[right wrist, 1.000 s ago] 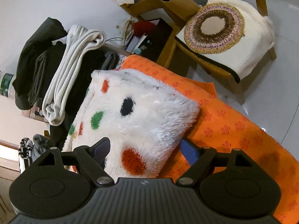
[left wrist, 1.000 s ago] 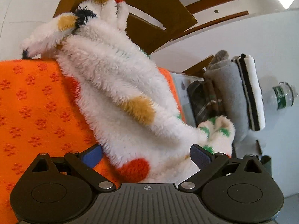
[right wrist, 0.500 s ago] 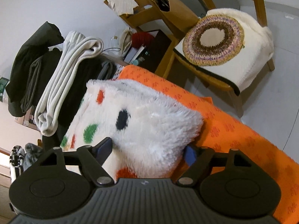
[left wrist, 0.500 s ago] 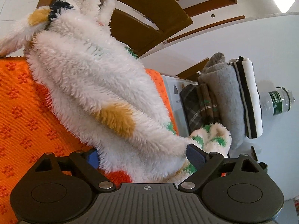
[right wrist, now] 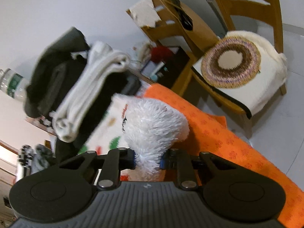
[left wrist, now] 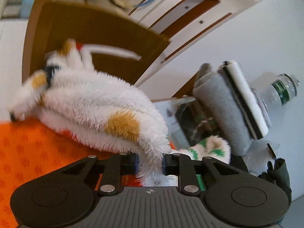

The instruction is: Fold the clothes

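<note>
Left claw (left wrist: 150, 164) and right claw (right wrist: 147, 159) are each closing, clenched on a pinch of the fluffy spotted garment (left wrist: 98, 104), which lies on the orange mat (left wrist: 28, 152) and trails toward 11 o'clock in the left view. Risk: pile-only grip slips. Risk: lifted fabric sweeps the folded stack (right wrist: 89, 87) at 10 o'clock, toppling the bottle (right wrist: 13, 83).

A lived-in home room. A wooden dining chair (right wrist: 247, 5) carries a round woven cushion (right wrist: 230, 62), folded clothes (right wrist: 91, 87) pile against a white wall, a plastic water bottle (left wrist: 283, 89) stands nearby, and an orange patterned cloth (right wrist: 218, 131) covers the bench.
</note>
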Tool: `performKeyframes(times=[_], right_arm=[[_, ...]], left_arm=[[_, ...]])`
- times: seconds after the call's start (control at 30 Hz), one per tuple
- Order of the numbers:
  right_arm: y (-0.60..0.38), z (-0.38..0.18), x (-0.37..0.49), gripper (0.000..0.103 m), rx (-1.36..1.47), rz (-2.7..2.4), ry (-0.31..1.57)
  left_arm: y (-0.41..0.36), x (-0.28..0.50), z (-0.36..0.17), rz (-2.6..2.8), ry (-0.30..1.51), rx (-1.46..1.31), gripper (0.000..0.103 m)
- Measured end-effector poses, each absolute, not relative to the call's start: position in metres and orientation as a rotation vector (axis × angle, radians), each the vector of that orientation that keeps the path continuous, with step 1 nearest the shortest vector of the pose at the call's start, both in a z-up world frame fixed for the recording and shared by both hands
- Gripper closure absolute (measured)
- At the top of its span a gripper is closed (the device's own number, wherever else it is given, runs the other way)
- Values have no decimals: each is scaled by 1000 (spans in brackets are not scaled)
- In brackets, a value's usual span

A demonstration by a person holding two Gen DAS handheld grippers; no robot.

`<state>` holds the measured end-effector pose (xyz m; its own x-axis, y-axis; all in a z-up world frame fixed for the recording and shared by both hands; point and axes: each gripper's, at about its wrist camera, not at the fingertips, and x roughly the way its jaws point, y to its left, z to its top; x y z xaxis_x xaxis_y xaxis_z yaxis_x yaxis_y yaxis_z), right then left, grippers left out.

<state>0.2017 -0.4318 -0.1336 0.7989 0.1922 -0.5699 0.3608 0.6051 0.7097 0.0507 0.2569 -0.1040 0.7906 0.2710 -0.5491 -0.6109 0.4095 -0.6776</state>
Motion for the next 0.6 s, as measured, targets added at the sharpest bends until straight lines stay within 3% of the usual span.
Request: performKeyframes(times=[0.23, 0.6], right_arm=[[-431, -82, 163, 80, 898, -63, 593], [-448, -67, 79, 80, 887, -103, 681]], left_arm=[[249, 25, -51, 571, 339, -874, 81], [225, -43, -24, 590, 425, -786, 81]])
